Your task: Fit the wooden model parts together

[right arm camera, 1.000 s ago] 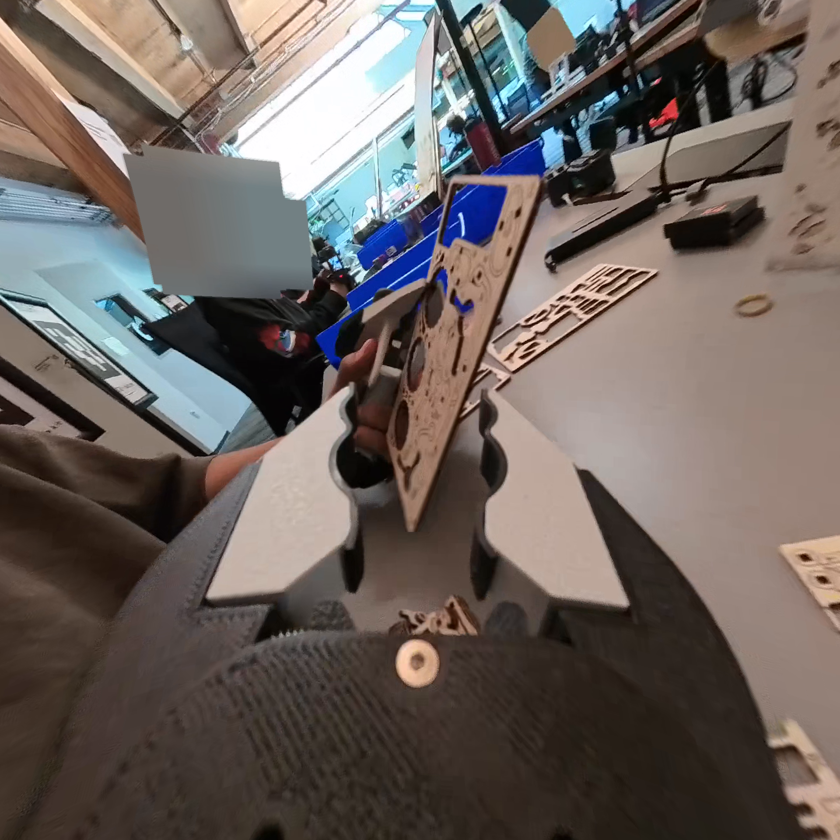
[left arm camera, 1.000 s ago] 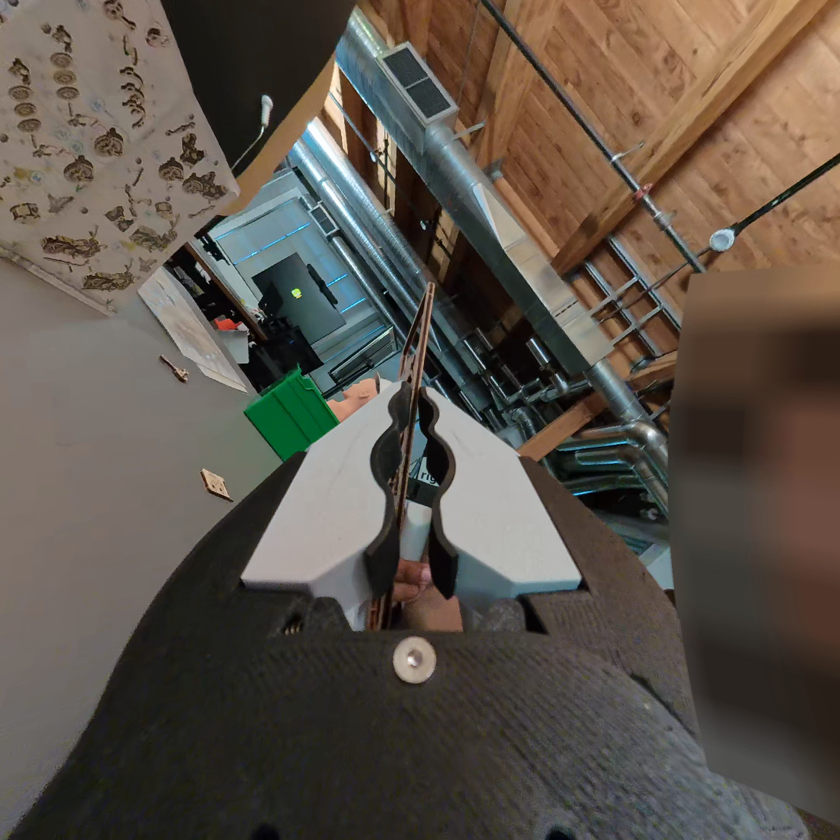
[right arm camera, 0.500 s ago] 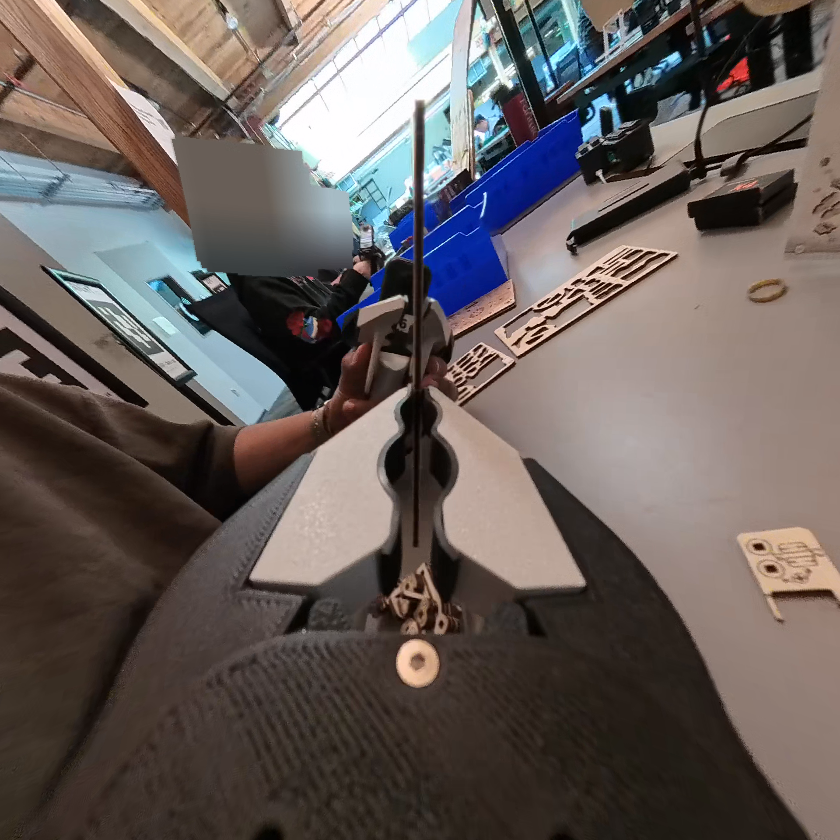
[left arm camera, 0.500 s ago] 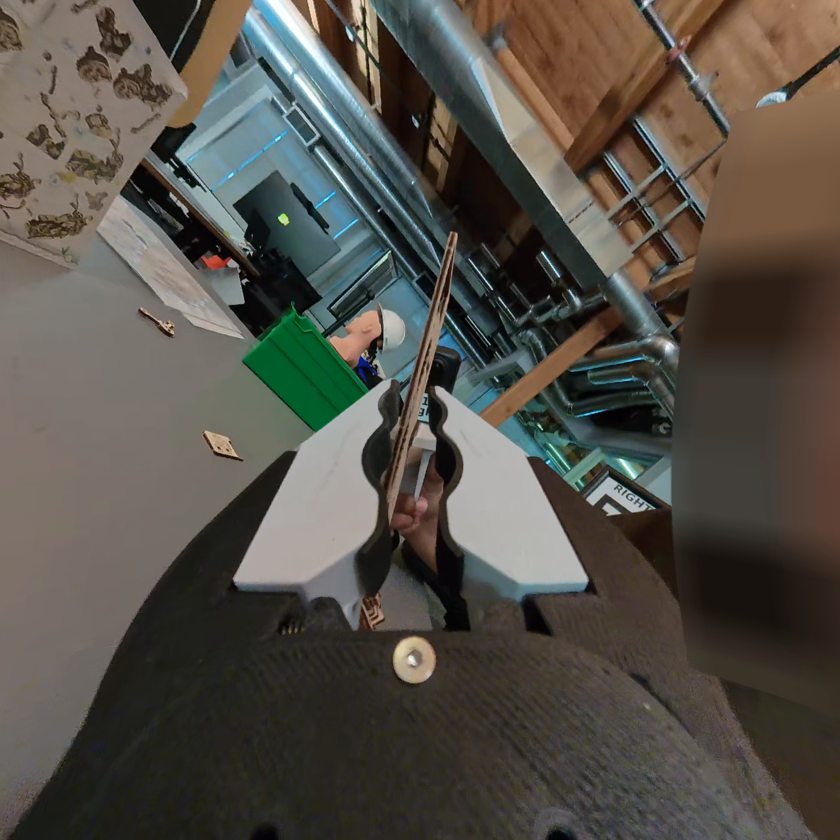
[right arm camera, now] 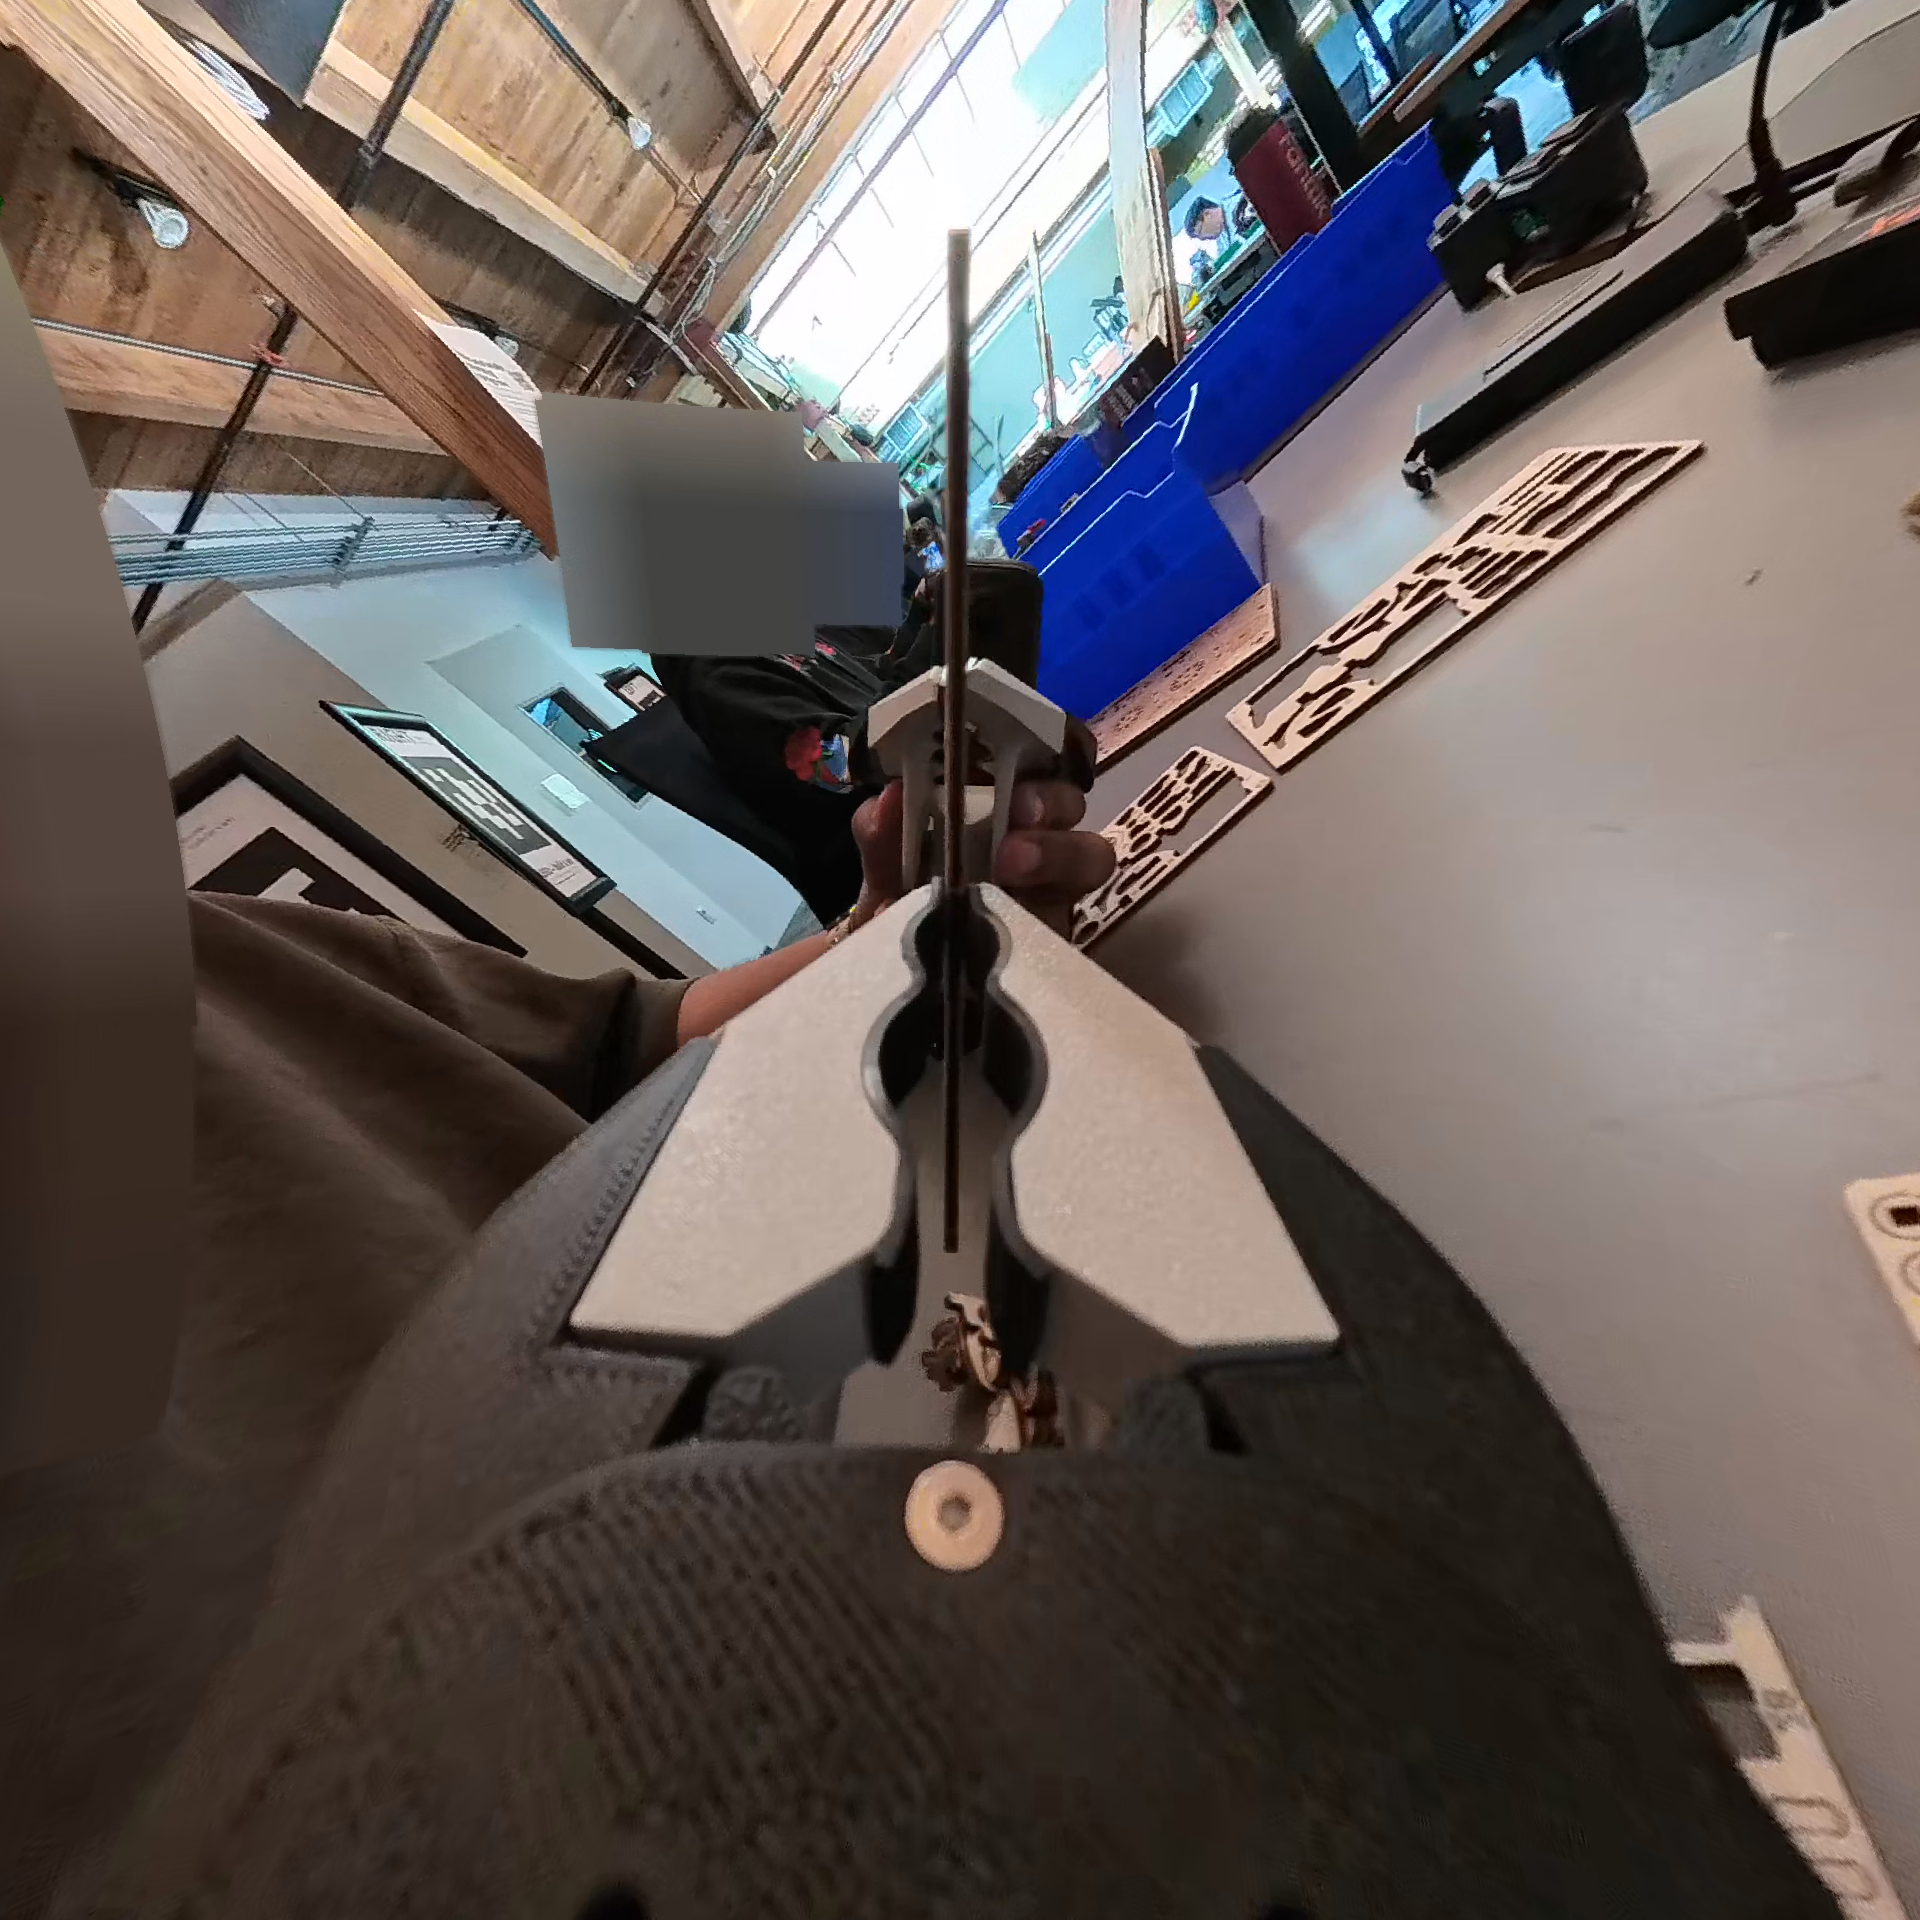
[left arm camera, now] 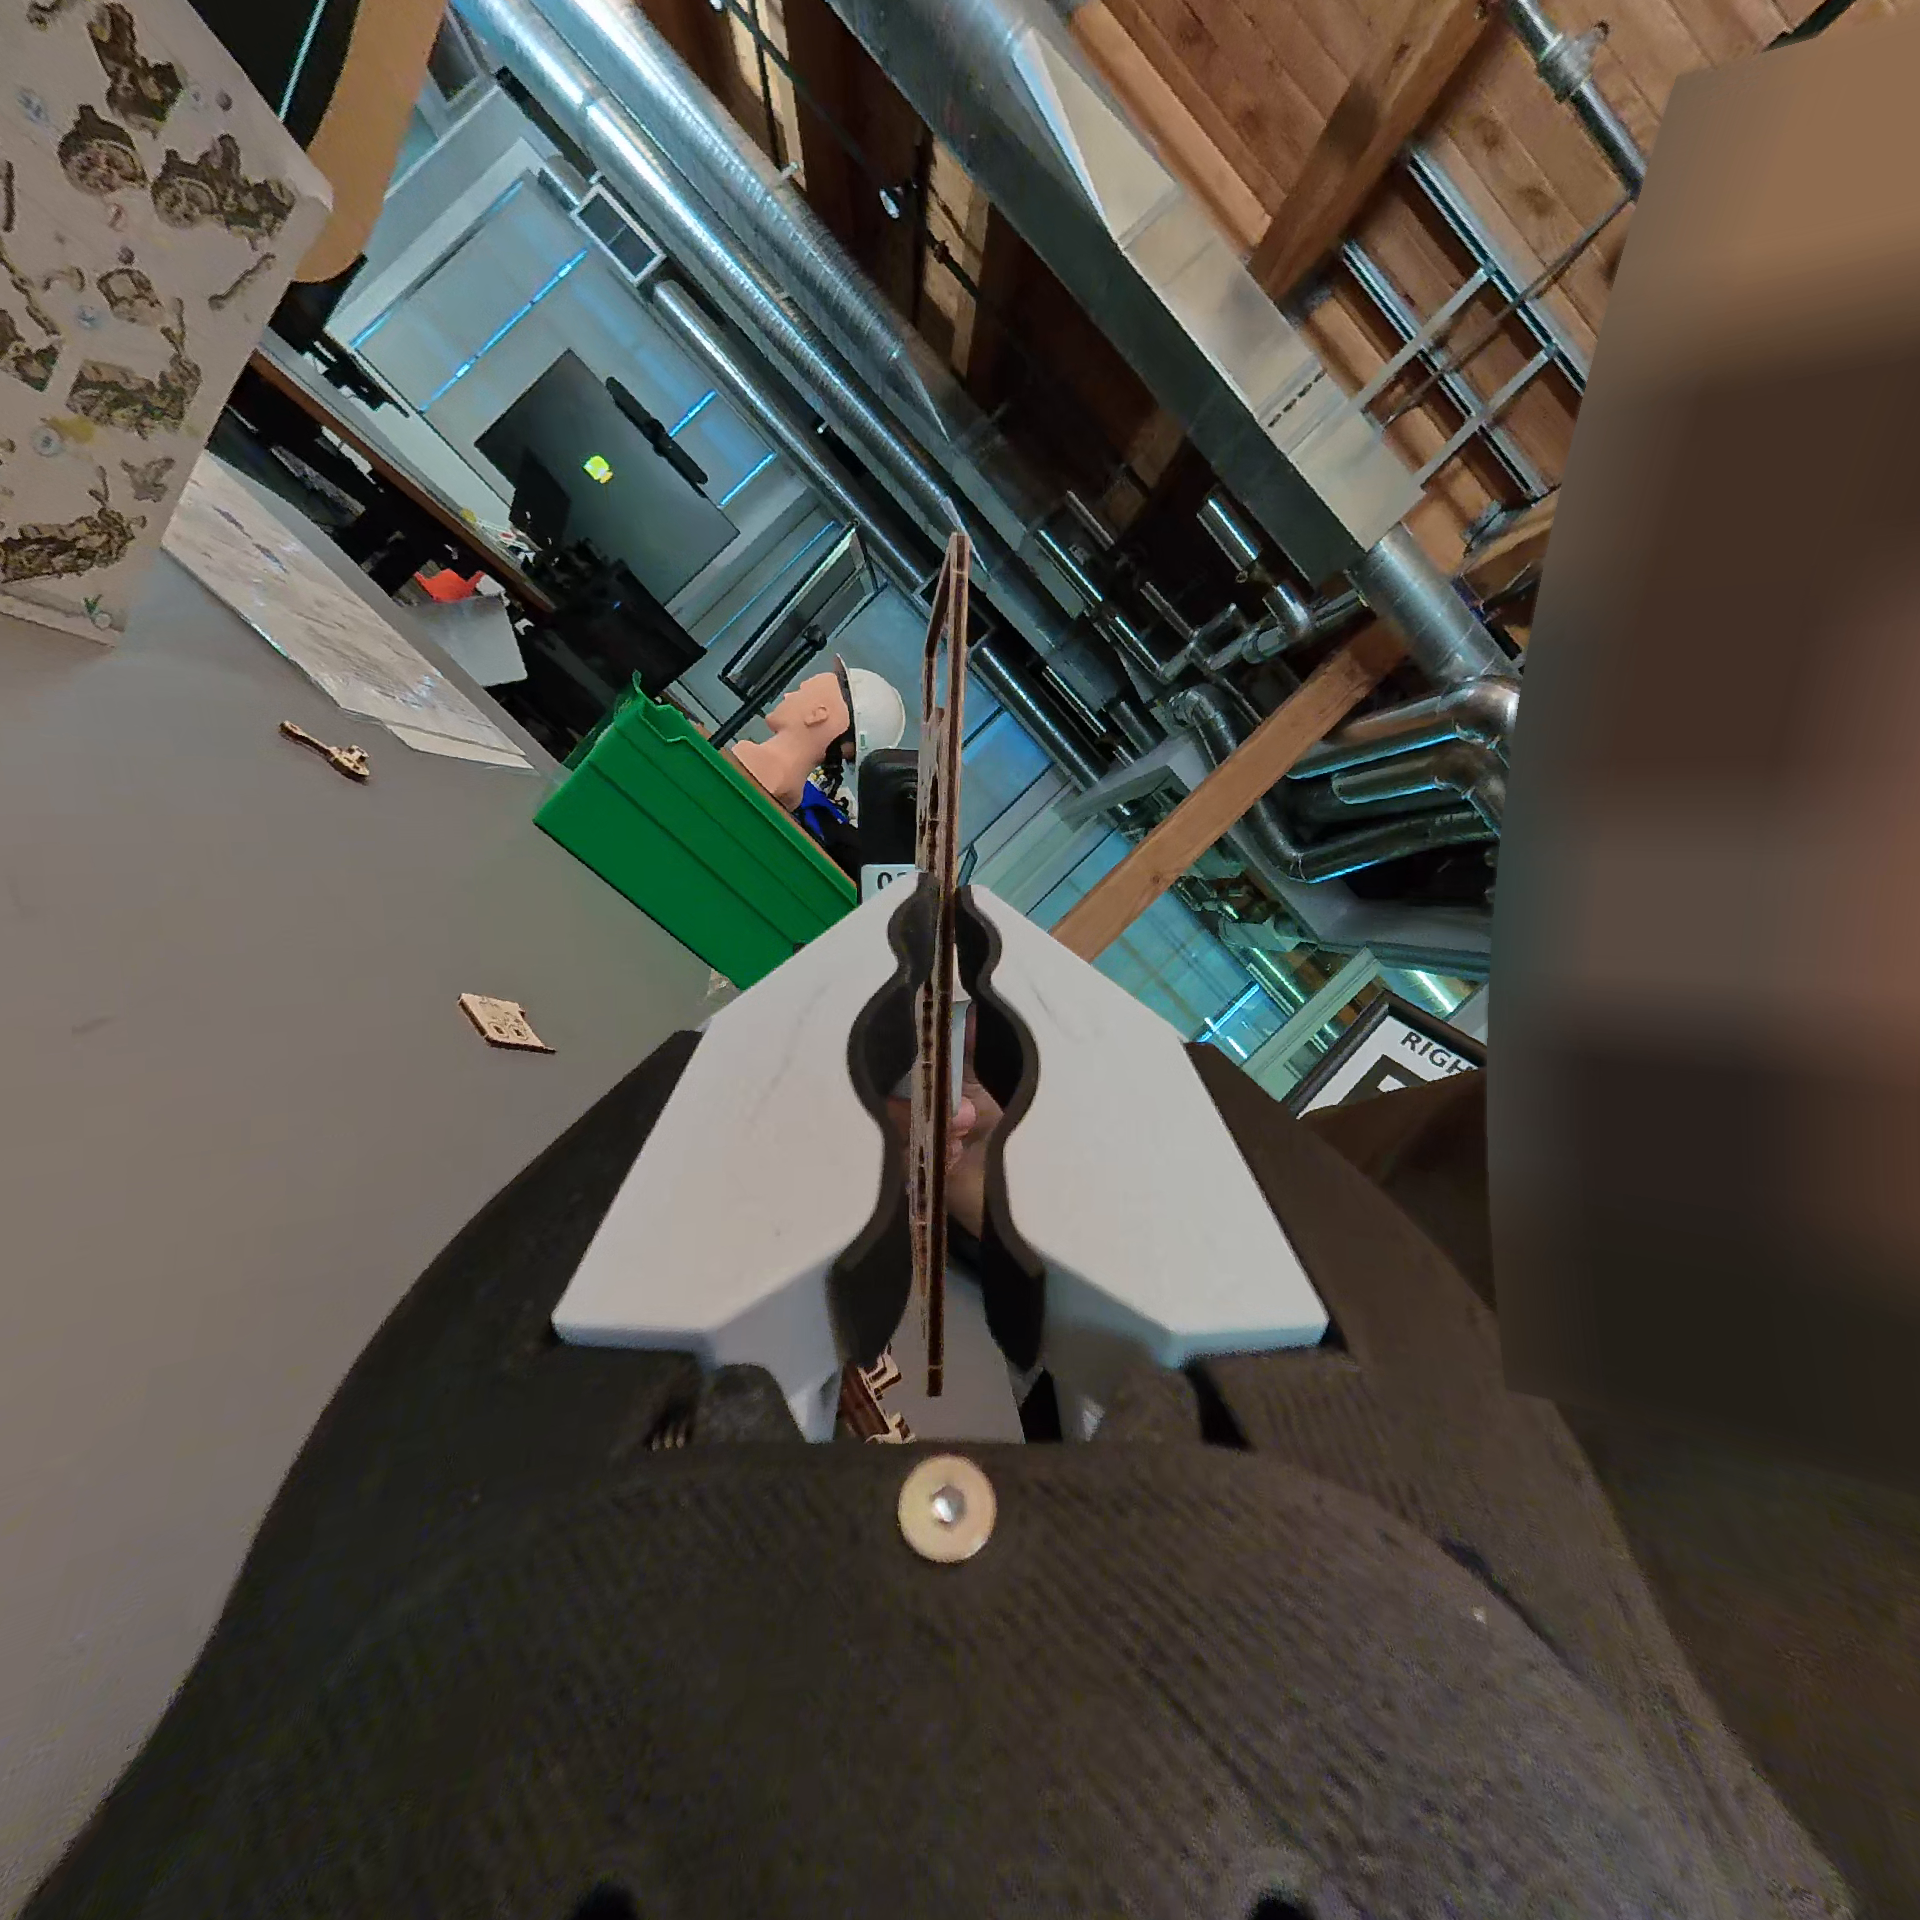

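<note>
Plywood sheet sits edge-on between both your claws, held up off the grey table. Your left gripper is pinched closed on its one end and your right gripper on the other — each set of jaws narrowed down to the sheet's thickness, tips touching the wood. Judging by this, fitting has barely begun: you are gripping a flat sheet with its cut-outs, not a joined model. Spent frames lie flat on the table near the blue bins, and a small loose piece waits beside your left gripper. No two parts look mated yet.
</note>
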### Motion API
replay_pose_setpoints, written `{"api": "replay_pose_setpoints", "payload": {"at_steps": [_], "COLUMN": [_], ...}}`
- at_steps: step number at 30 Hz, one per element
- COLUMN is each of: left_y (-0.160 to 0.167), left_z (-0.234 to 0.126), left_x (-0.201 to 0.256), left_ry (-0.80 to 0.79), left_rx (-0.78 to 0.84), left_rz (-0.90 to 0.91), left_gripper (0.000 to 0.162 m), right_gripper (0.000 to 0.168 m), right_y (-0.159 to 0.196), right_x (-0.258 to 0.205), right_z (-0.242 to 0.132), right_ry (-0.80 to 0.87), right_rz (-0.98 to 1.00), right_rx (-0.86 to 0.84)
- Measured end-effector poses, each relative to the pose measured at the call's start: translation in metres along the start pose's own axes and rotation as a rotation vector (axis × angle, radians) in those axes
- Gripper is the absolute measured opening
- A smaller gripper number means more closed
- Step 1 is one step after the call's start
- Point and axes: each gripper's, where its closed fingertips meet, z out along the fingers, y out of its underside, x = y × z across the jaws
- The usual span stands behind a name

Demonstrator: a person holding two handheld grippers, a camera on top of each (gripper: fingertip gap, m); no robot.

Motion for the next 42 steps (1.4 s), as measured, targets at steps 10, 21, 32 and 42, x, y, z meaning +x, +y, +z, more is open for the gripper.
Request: {"api": "replay_pose_setpoints", "payload": {"at_steps": [10, 21, 32, 42], "left_y": [-0.001, 0.001, -0.007, -0.007], "left_z": [0.000, -0.001, -0.003, -0.007], "left_x": [-0.011, -0.022, -0.014, -0.008], "left_ry": [-0.146, -0.312, -0.219, -0.168], "left_rx": [-0.017, -0.019, 0.013, -0.058], "left_rz": [0.093, 0.161, 0.163, 0.181], "left_gripper": [0.000, 0.001, 0.010, 0.001], "right_gripper": [0.002, 0.005, 0.001, 0.000], "right_y": [0.001, 0.004, 0.003, 0.005], "right_x": [0.000, -0.003, 0.006, 0.004], "right_z": [0.000, 0.003, 0.000, 0.000], "right_ry": [0.059, 0.127, 0.121, 0.092], "right_rz": [-0.101, -0.292, -0.197, -0.157], "right_rx": [-0.023, -0.056, -0.050, -0.053]}}
